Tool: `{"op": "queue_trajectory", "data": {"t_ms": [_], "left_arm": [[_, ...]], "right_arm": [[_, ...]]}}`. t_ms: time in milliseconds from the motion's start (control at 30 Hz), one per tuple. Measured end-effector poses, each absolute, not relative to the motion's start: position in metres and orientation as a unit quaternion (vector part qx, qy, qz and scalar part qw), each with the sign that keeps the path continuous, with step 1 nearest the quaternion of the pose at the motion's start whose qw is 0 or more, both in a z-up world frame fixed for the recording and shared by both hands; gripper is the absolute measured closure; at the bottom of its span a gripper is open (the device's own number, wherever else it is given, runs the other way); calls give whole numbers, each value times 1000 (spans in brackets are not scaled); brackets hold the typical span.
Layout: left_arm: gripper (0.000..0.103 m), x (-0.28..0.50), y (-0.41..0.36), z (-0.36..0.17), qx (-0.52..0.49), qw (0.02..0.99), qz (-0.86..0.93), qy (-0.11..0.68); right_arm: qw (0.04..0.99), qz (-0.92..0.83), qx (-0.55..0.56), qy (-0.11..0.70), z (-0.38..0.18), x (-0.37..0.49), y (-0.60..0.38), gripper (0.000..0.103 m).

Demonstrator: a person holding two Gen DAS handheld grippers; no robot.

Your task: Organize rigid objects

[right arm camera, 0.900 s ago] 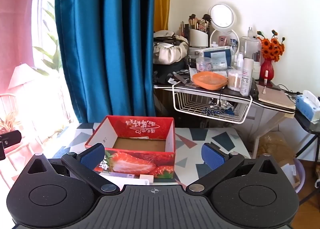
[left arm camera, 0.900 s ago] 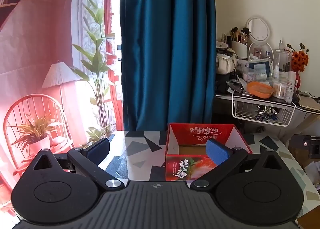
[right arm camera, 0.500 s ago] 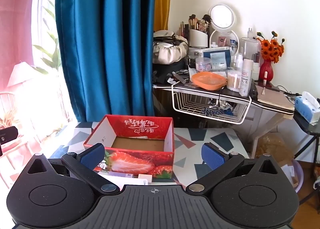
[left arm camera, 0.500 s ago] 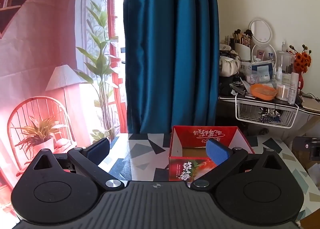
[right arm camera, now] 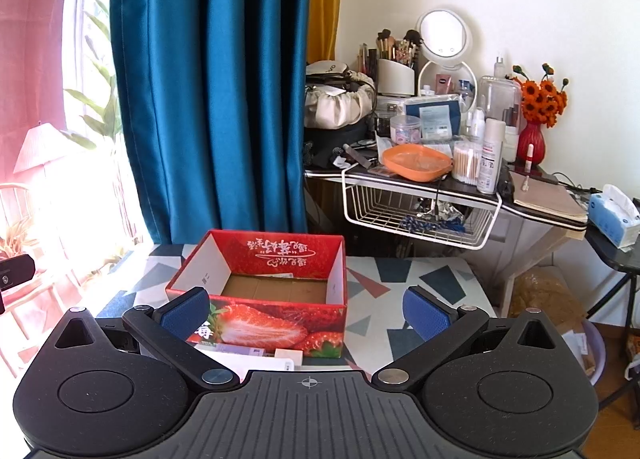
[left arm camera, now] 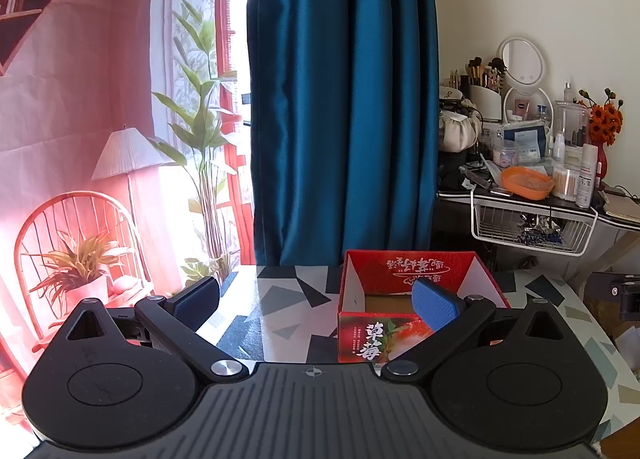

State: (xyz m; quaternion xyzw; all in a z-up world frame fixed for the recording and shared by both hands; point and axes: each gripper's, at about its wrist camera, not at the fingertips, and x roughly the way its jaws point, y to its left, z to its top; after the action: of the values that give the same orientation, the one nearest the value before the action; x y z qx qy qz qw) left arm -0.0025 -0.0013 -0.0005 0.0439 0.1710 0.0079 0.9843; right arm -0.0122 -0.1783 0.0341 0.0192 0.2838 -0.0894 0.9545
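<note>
An open red strawberry-print cardboard box (right arm camera: 276, 275) stands on the terrazzo-patterned table (right arm camera: 400, 291); its brown bottom looks bare. It also shows in the left wrist view (left arm camera: 404, 271). Small flat white and purple packets (right arm camera: 256, 355) lie on the table just in front of the box, partly hidden by my right gripper's body. My left gripper (left arm camera: 316, 299) is open and empty, raised above the table left of the box. My right gripper (right arm camera: 306, 313) is open and empty, raised in front of the box.
A cluttered vanity desk (right arm camera: 440, 179) stands behind the table with an orange tray (right arm camera: 416, 161), mirror (right arm camera: 442, 35), bottles, a red flower vase (right arm camera: 532, 139) and a wire basket (right arm camera: 420, 215). A blue curtain (right arm camera: 212, 79) hangs behind. A tissue box (right arm camera: 614, 215) sits far right.
Both grippers have shifted slightly: the left view has drifted left and back, the box sits a little lower and rightward in it. The right view barely changed. Both stay open.
</note>
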Motion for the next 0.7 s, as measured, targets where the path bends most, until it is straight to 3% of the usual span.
{"op": "queue_trajectory", "data": {"t_ms": [700], "left_arm": [[0,-3,-2,0,42,984,6,172]], "right_arm": [[955,-91,18,283,35,-13,-178,0]]}}
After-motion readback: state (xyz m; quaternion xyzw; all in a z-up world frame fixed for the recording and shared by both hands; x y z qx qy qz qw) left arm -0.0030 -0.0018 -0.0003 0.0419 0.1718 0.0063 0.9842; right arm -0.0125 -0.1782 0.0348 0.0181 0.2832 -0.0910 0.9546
